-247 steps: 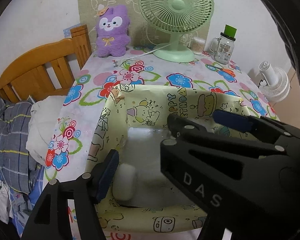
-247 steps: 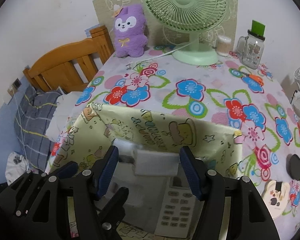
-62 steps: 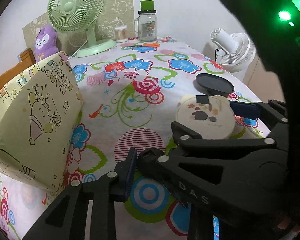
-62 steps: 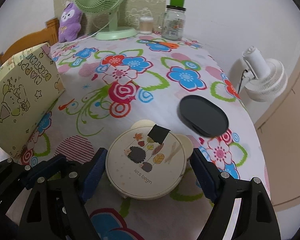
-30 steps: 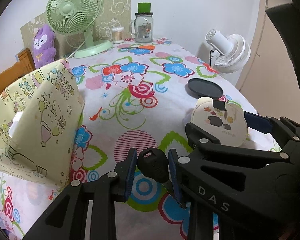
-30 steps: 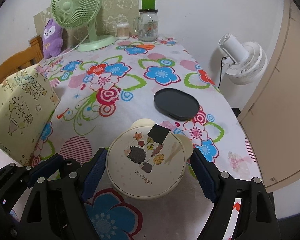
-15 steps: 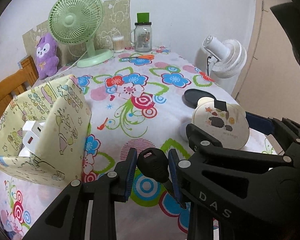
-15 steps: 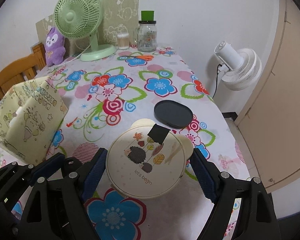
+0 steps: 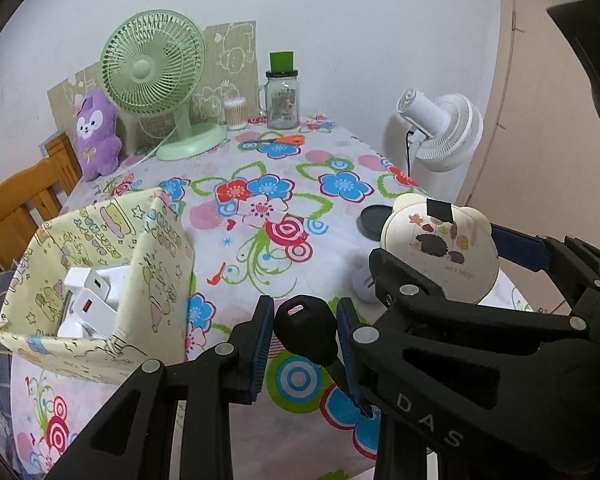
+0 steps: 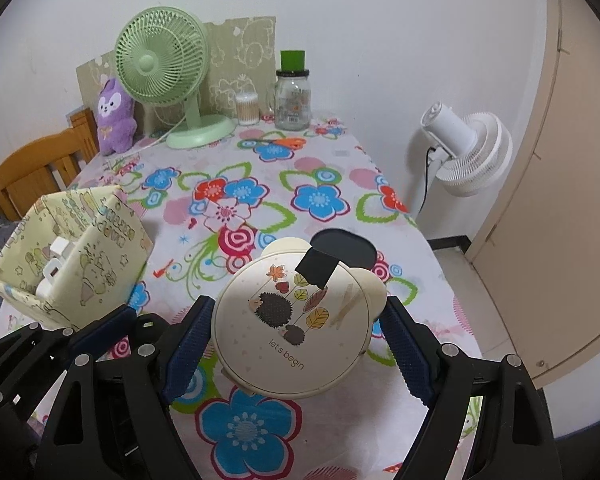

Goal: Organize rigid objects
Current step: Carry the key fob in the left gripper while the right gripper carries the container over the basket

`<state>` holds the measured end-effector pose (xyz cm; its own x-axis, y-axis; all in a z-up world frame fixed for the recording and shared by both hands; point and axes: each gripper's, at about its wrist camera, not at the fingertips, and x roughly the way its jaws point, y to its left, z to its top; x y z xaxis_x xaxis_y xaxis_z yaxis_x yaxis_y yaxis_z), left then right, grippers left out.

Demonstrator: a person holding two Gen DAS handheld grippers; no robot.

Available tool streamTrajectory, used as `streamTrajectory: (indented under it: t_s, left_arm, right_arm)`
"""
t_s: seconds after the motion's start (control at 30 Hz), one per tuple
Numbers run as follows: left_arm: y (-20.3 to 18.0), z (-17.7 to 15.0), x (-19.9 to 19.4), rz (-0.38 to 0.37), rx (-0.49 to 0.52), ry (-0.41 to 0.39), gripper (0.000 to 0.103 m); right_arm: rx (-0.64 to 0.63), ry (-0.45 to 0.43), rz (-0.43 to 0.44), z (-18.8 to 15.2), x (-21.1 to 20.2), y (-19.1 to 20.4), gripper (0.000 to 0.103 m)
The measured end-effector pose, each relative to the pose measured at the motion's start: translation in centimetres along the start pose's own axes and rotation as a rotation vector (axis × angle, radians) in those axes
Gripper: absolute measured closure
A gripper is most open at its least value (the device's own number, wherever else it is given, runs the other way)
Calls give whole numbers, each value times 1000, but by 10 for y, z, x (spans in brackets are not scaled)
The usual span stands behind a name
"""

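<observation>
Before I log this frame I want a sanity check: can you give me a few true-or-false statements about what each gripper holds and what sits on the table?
1. The left gripper holds a black key. True.
2. The right gripper is empty. False: its jaws clamp a round cream case with a hedgehog picture.
3. The yellow box holds white chargers. True.
4. The green fan lies on its side. False: it stands upright.
5. The dark oval lid sits inside the box. False: it lies on the tablecloth.
</observation>
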<state>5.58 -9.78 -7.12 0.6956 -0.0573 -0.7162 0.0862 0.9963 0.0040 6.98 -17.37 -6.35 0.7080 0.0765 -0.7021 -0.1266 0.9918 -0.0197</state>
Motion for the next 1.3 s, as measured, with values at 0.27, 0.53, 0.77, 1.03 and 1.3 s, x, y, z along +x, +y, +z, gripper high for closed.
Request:
streamTrajectory:
  t_s: [0.27, 0.53, 0.77, 1.03, 1.3]
  left_arm:
    - [7, 9, -13, 3, 6, -19, 71]
    - [15, 14, -19, -2, 14, -18, 71]
    - [23, 21, -24, -5, 15, -24, 71]
    - [38, 27, -27, 9, 8, -21, 71]
    - [53, 33, -32, 26, -7, -37, 71]
  right_arm:
    - [-9, -26, 2, 11, -13, 9, 18]
    - [-22, -26, 3, 20, -18, 18, 18]
    - [-33, -38, 2, 28, -23, 28, 18]
    - [-35, -39, 21, 36, -24, 40, 18]
    - [-50, -55, 41, 46, -26, 55, 18]
